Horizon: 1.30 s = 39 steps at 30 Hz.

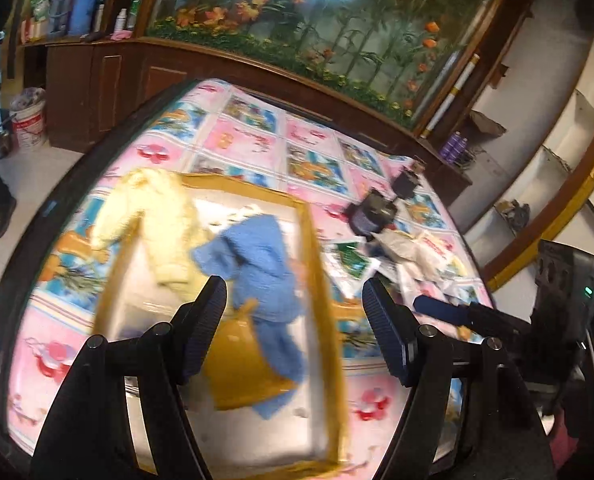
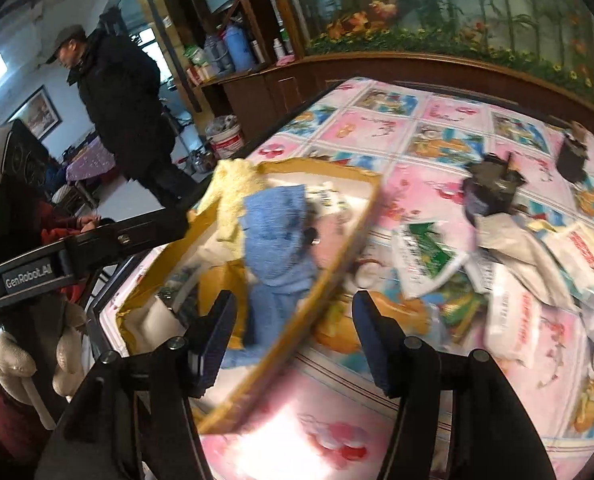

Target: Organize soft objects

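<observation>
**Desk:** Where do your tools stand?

**Photographer:** Your left tool (image 1: 293,300) hangs with its jaws wide and nothing between them, low in the frame, over the cardboard box (image 1: 317,264) on the counter (image 1: 257,136) with its cartoon-print cloth. Your right tool (image 2: 293,316) also gapes empty, straddling the box's near wall at the bottom centre of its view.

**Desk:** And the soft things?

**Photographer:** A blue fleece garment (image 1: 261,264) lies inside the box, mid-frame. A yellow fleece garment (image 1: 157,220) is draped over the box's upper-left corner, partly in and partly out. The pictures are blurred, so finer folds can't be read.

**Desk:** How far along are you?

**Photographer:** By my reading, well along with the clothes: blue is stowed, yellow needs tucking fully in. To the right, a heap of white packets (image 2: 529,272) sprawls on the cloth, untouched. Whether those count as your soft objects, I can't tell.
</observation>
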### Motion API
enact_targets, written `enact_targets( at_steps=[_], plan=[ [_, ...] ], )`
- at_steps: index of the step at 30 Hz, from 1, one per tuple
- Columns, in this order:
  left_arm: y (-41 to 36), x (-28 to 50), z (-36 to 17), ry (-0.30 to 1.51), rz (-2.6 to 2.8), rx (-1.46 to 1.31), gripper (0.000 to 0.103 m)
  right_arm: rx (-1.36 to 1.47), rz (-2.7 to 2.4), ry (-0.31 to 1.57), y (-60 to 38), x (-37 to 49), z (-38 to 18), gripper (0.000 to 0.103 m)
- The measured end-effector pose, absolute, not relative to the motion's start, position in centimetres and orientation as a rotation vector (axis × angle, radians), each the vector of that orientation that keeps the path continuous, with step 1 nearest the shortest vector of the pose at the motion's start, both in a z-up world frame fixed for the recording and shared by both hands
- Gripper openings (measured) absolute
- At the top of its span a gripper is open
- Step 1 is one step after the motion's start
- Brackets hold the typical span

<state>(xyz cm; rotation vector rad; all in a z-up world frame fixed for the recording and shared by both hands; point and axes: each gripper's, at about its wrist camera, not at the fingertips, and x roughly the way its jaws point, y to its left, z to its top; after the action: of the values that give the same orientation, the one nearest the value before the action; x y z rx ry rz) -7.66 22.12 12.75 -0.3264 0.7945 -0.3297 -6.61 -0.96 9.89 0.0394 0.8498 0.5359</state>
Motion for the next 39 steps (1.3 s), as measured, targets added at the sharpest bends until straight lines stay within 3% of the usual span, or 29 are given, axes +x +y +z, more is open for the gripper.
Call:
enact_targets(
  at_steps=[8,16,21,23,25,27,29,33,38,39],
  plan=[
    [13.3,-6.9,12.2,0.859,-0.477,-0.270,0.071,0.223,0.261,0.873,-13.9,-5.0,9.1,0.061],
    [8.6,-6.9,9.0,0.961,-0.505,-0.245,0.071,0.149,0.313,0.889,-10.8,1.9,9.8,0.061],
    [9.3,-7.6,8.7,0.968,-0.491,-0.259,0.071,0.062,0.311,0.960,-7.4,6.6,7.4,0.061],
    [9.7,-7.8,8.8,0.961,-0.487,-0.255,0.071,0.058,0.305,1.021,-7.0,7.2,5.8,0.059],
    [10.2,-8.1,9.0,0.950,-0.486,-0.255,0.071,0.092,0.309,1.078,-7.5,7.0,4.9,0.047],
    [10.5,-8.1,9.1,0.945,-0.489,-0.260,0.071,0.149,0.338,1.151,-8.2,6.0,3.8,0.030],
    [10.7,-8.1,9.1,0.939,-0.494,-0.261,0.071,0.173,0.345,1.176,-9.0,4.0,3.1,0.024],
    [10.2,-8.1,8.8,0.945,-0.512,-0.255,0.071,0.198,0.377,1.190,-10.6,0.4,3.4,0.025],
    [9.0,-9.0,8.7,0.947,-0.538,-0.206,0.071,0.211,0.390,1.038,-14.0,-3.4,6.7,0.026],
    [8.9,-9.2,8.6,0.948,-0.541,-0.203,0.071,0.176,0.404,1.018,-14.1,-4.2,7.3,0.030]
  ],
)
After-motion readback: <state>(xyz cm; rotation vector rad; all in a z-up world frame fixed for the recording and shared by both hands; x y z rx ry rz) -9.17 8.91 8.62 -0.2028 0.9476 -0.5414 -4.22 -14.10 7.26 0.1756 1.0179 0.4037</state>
